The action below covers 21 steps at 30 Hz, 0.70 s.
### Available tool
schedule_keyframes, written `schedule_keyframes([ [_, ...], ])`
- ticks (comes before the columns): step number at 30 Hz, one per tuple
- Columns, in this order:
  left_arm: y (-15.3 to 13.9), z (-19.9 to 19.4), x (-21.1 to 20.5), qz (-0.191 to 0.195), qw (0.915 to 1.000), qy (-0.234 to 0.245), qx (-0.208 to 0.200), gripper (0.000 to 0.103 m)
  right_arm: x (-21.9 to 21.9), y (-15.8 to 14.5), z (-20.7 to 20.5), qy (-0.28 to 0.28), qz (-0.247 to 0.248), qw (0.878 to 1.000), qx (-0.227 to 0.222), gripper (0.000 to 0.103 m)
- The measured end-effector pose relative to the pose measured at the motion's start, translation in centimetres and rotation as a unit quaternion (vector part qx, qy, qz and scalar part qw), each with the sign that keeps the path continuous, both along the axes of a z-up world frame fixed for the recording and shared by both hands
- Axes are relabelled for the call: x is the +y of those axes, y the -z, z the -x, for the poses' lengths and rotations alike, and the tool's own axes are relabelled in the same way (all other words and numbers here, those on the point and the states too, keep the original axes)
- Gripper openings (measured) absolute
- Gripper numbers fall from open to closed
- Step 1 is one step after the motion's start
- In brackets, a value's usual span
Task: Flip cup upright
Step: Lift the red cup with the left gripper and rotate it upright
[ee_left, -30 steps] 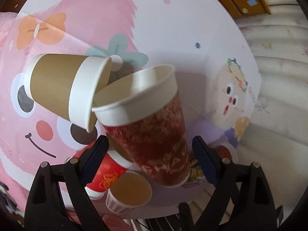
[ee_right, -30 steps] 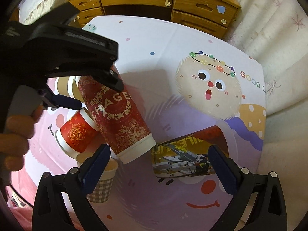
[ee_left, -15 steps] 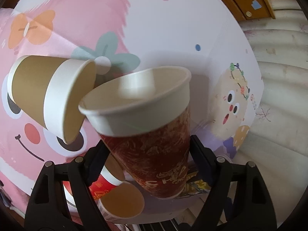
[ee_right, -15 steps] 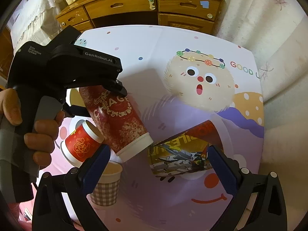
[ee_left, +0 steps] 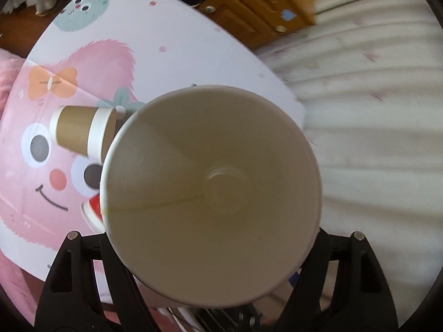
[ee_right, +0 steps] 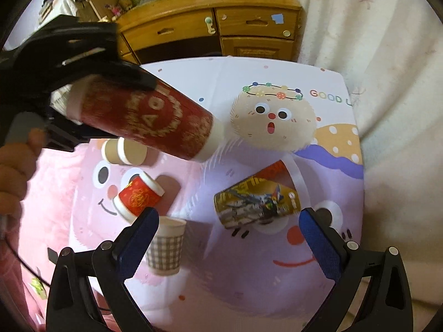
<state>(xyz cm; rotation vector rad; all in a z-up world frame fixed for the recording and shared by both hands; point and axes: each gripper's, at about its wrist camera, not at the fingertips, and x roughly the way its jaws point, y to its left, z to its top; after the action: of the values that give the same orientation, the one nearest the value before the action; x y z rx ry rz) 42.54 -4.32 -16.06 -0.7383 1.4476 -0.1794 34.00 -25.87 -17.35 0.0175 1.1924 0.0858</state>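
Note:
My left gripper (ee_right: 110, 96) is shut on a tall red paper cup (ee_right: 146, 119) and holds it in the air above the table, lying nearly level. In the left wrist view the cup's white inside (ee_left: 210, 193) faces the camera and fills the middle of the frame. My right gripper (ee_right: 227, 238) is open and empty, low over the near side of the table. A yellow printed cup (ee_right: 257, 202) lies on its side just beyond its fingers.
A brown cup (ee_right: 124, 152) and a small red cup (ee_right: 138, 196) lie on their sides on the cartoon tablecloth (ee_right: 277, 276). A checked cup (ee_right: 166, 246) stands upright near my right gripper's left finger. A wooden dresser (ee_right: 210, 27) stands behind the table, a curtain to the right.
My left gripper has lifted the tall red cup off the table and tilted it until its mouth faces the left camera. My right gripper has drawn back and up a little.

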Motion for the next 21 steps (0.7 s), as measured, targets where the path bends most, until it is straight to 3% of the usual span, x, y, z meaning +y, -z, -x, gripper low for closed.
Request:
schedule_keyframes([
  [4, -2.6, 4.0, 0.3, 0.014, 0.9996, 0.022, -0.015, 0.075, -0.9, -2.0, 3.3, 0.001, -0.004, 1.0, -0.021, 0.103],
  [9, -2.7, 10.7, -0.4, 0.001, 0.9967, 0.08, 0.011, 0.075, -1.9, -3.4, 8.3, 0.007, -0.005, 0.999, -0.036, 0.103],
  [16, 1.8, 19.9, -1.3, -0.029, 0.9874, 0.123, 0.095, 0.075, -2.4, -3.2, 14.7, 0.024, -0.022, 0.999, -0.034, 0.103],
  [21, 5.6, 24.4, -2.0, -0.072, 0.9735, 0.156, 0.151, 0.075, -2.5, -1.7, 18.8, 0.039, -0.06, 0.997, -0.014, 0.103],
])
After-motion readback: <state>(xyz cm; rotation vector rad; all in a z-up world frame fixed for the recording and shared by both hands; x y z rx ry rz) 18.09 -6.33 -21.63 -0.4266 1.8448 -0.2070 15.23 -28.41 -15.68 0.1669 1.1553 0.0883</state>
